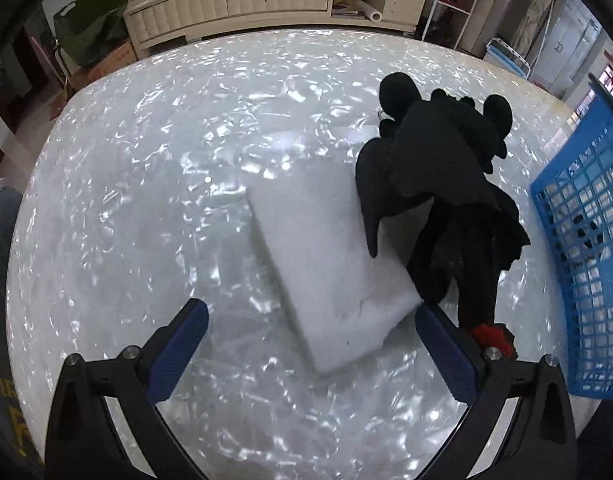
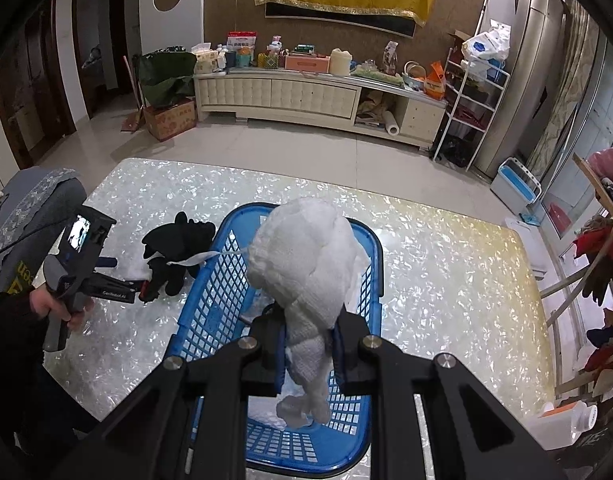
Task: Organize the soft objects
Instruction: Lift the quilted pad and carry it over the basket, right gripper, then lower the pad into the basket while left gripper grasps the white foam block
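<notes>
Clearly the right claw [image 2: 309, 346] grips the white cloth [image 2: 306, 264] above the blue basket [image 2: 210, 296]; released off-centre, it could drape over the rim. Left claw [image 1: 312, 344] gapes, empty, near the foam block [image 1: 326, 264].

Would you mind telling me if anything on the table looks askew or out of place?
Mildly, yes. The black plush toy sprawls with a wing draped over the white foam block, which lies diagonally. Otherwise nothing is spilled or damaged: the right gripper holds a white cloth above the blue basket.
</notes>
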